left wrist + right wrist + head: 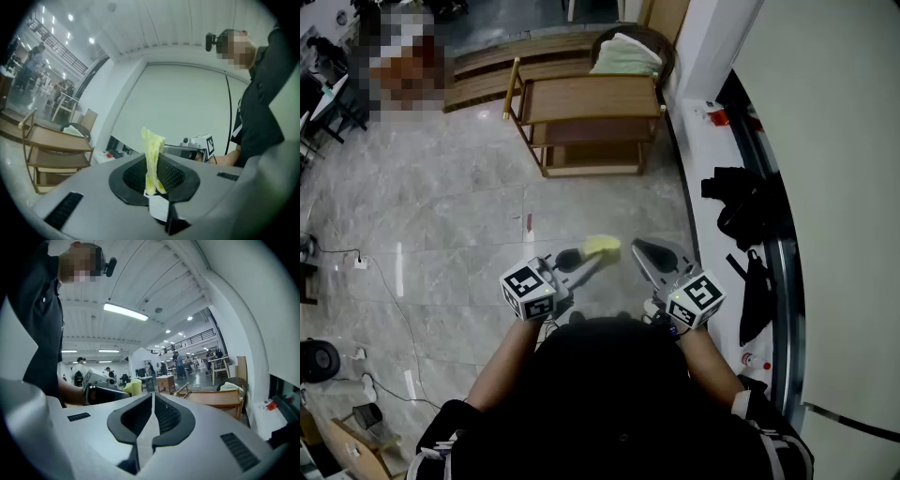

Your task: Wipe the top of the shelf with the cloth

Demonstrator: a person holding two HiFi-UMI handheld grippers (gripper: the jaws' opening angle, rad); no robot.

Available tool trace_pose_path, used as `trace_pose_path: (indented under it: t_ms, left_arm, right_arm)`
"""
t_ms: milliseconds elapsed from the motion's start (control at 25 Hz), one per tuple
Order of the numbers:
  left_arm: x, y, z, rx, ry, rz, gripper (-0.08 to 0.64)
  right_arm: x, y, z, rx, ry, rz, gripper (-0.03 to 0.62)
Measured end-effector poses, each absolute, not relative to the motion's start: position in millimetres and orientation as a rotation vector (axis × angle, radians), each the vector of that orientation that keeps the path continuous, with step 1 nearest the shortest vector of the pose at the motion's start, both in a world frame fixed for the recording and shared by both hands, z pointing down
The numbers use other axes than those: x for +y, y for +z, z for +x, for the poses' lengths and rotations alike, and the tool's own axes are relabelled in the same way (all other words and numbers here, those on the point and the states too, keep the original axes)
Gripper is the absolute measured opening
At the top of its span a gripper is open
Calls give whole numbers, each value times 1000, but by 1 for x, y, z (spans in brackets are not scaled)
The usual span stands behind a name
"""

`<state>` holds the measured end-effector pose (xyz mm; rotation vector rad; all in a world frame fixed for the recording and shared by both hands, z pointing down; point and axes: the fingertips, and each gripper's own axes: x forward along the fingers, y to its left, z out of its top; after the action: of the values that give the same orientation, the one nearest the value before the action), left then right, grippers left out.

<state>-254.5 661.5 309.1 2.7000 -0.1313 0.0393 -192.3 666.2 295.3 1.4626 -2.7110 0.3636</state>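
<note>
One yellow cloth (152, 158) is pinched between the fingers of the left gripper (584, 260), whose jaws are clamped on it; the lower end is gripped between the pads and the rest is seen to stick out past the fingertips. The cloth is bunched into a narrow strip; its long axis is laid along the jaws, and its free end is pointed forward, away from the gripper. Two grippers are counted; the jaws of the right gripper (153, 405) are held together, pad against pad. The cloth's free end is found just beside the right gripper's fingertips. One wooden shelf (592, 97) with three boards is seen well apart from both sets of fingertips, ahead of them.
</note>
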Motion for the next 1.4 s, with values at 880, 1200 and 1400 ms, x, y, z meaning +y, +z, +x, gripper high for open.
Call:
trace_pose_path:
  t_ms: [880, 1200, 1400]
  left_arm:
    - [637, 312, -262, -321, 63, 2724, 32]
    - [656, 315, -229, -328, 117, 2701, 32]
    - [657, 316, -220, -311, 135, 2691, 32]
  right_arm:
    - [657, 281, -139, -2733, 130, 1447, 34]
    - [677, 286, -80, -2601, -12, 1371, 33]
    - [682, 279, -40, -2592, 36, 1431, 34]
